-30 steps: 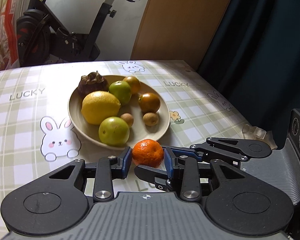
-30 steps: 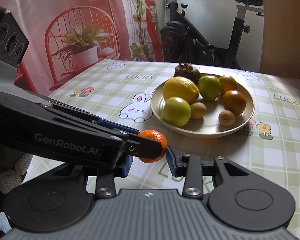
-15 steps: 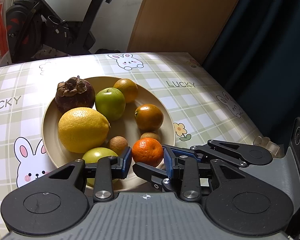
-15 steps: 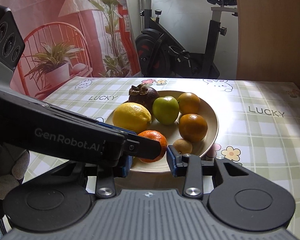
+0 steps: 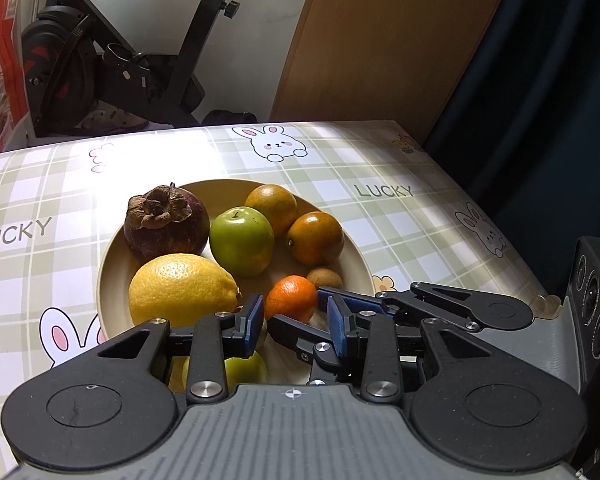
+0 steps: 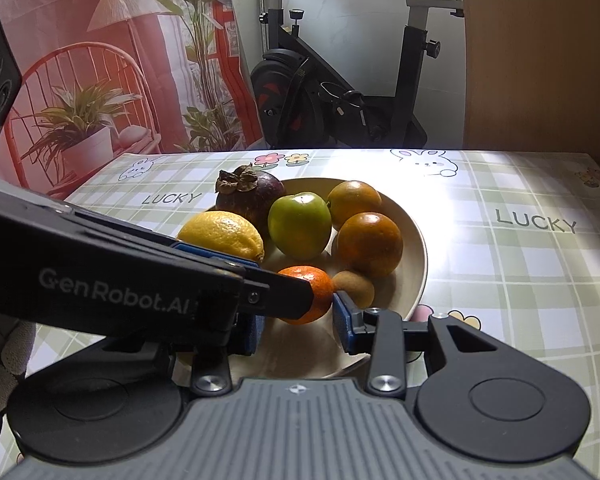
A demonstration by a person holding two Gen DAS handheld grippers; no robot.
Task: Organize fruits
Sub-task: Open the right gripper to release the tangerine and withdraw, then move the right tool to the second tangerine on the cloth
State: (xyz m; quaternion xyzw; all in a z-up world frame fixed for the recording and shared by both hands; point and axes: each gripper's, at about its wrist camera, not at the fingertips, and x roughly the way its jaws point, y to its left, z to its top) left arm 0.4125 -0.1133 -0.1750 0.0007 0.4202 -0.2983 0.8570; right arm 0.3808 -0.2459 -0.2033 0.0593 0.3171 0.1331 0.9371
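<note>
A small orange mandarin (image 5: 291, 298) hangs over the near part of the beige plate (image 5: 112, 264), right beside a brown longan (image 5: 325, 278). My left gripper (image 5: 294, 320) is shut on it with its blue pads at either side. The right gripper's fingers (image 5: 420, 300) cross in from the right and clamp the same fruit. In the right wrist view the right gripper (image 6: 298, 320) is shut on the mandarin (image 6: 316, 292), partly hidden by a left finger (image 6: 220, 280). Whether the mandarin touches the plate is unclear.
On the plate lie a lemon (image 5: 182, 284), a green apple (image 5: 242, 240), a mangosteen (image 5: 166, 224), two oranges (image 5: 316, 238) and a green fruit (image 5: 244, 368) under my left gripper. An exercise bike (image 6: 340, 92) stands beyond the table's far edge. A gloved hand (image 6: 4, 372) shows at lower left.
Both grippers moved forward together with the mandarin, from above the tablecloth in front of the plate to over the plate's near part. Their grip looks unchanged.
</note>
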